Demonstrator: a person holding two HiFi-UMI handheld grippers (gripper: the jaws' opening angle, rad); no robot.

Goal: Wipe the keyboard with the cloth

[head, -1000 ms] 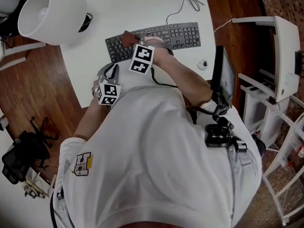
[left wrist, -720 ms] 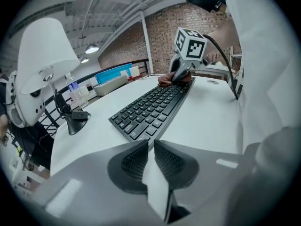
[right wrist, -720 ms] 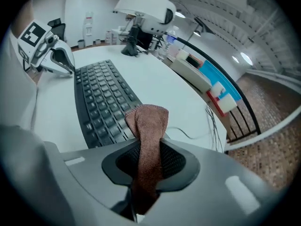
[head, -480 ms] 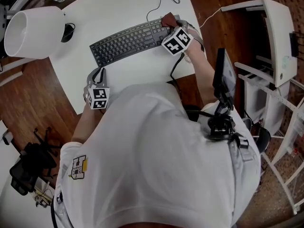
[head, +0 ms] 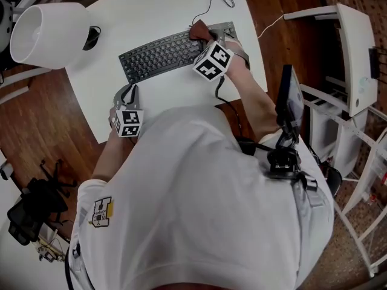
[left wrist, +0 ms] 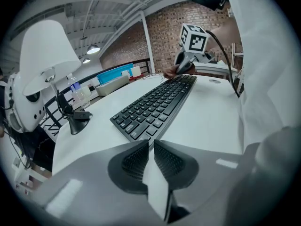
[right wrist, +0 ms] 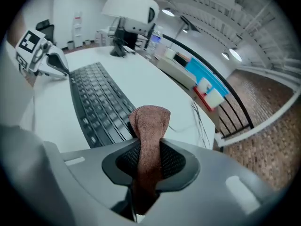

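From the head view, a black keyboard [head: 160,54] lies slantwise on a white worktop [head: 154,8], its thin cable [head: 211,5] running off toward the far edge. The right gripper [head: 203,36] reaches over the right part of the keyboard, its marker cube turned up to the camera, and a reddish-brown cloth [head: 198,29] sits bunched at its tip, above the keys near the far edge. Whether the cloth presses on the keys cannot be told here. The left gripper [head: 126,95] hangs over the bare worktop near its front edge, apart from the keyboard's left end. A big white lamp shade [head: 45,32] stands over the worktop's left corner, and the person's white shirt [head: 199,204] fills the lower half of the view above a wooden floor [head: 42,119]. In the left gripper view, the two fingers are clenched pad to pad and grasp nothing. The keyboard stretches away ahead of them, and at its far end the right gripper tilts down with the cloth at its tip. A dark lamp base [left wrist: 75,124] and a clear bottle [left wrist: 75,86] stand at the left. In the right gripper view, the fingers are clamped on the cloth, which rises between the pads as a folded strip and curls over at its top. The keyboard runs off to the left just beside it, and the left gripper shows small at the worktop's far side.
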